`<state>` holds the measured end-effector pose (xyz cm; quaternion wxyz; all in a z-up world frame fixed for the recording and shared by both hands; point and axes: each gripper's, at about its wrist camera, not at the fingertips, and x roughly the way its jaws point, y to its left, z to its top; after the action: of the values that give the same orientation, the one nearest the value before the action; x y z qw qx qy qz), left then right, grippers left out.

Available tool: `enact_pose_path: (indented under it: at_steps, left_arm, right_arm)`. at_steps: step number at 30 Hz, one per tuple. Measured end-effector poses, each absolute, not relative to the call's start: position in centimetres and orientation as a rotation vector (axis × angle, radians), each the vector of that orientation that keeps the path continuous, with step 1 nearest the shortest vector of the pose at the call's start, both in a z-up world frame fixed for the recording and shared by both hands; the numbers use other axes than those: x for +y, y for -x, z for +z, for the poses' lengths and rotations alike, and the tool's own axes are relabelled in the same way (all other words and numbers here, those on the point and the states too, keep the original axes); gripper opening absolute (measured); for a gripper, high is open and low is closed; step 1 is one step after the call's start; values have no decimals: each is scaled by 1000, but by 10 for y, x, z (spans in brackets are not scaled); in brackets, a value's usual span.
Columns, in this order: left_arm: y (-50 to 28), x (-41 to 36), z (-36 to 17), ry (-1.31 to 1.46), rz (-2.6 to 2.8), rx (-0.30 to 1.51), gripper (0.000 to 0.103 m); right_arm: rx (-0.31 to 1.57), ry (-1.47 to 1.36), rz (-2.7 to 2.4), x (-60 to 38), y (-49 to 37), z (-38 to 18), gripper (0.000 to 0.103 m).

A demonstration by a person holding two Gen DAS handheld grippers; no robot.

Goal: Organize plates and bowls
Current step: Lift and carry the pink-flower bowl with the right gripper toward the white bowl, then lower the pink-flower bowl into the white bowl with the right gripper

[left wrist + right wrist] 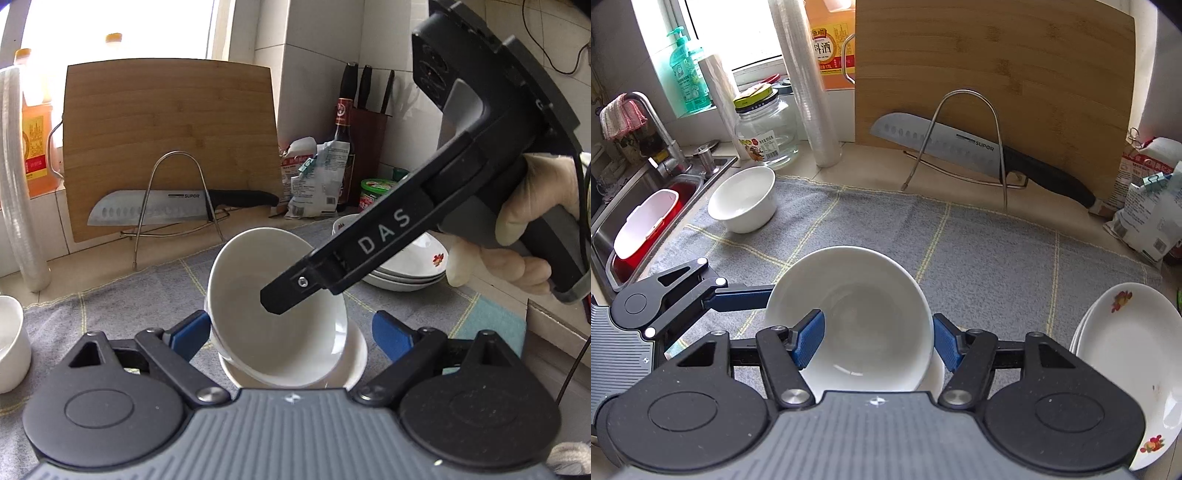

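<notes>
The step in hand looks like nesting a white bowl (857, 325) into the bowl below it (351, 354) on the grey cloth (979, 251), in front of the bamboo cutting board (993, 85); the right gripper (879, 343) has one blue pad inside the tilted bowl and one outside, seemingly pinching its wall, while the left gripper (291, 334) stands about half open around the pair, one pad touching, not clamped. Next, I judge, the bowl must be levelled, seated and let go, leaving the lone bowl (744, 199) left of the board and the flowered plates (1126, 354) to its right; legible writing: "SUPOR" on the knife (960, 147) against the board, "DAS" on the right gripper's finger, "料酒" on the orange bottle (827, 44).
</notes>
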<state>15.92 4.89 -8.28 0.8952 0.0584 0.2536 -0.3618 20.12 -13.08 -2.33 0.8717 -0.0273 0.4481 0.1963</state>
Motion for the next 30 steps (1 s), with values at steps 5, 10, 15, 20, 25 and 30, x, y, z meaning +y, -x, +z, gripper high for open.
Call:
enact_pose_path:
  at_steps: [5, 10, 15, 20, 25, 30]
  left_arm:
    - [-162, 46, -88, -113, -742, 551, 94]
    - [-160, 46, -87, -117, -743, 562, 94]
    - [-158, 44, -88, -116, -754, 570, 94]
    - [-157, 42, -90, -119, -754, 575, 94]
    - [-161, 43, -92, -109, -756, 587, 94]
    - [-163, 42, -93, -111, -756, 587, 94]
  right_arm:
    - [947, 54, 392, -131, -200, -27, 69]
    - [948, 42, 402, -132, -196, -27, 69]
    - [957, 41, 398, -134, -194, -27, 69]
    - [957, 42, 393, -135, -194, -27, 69]
    - [966, 38, 387, -134, -196, -31, 70]
    - [967, 32, 381, -134, -198, -32, 70]
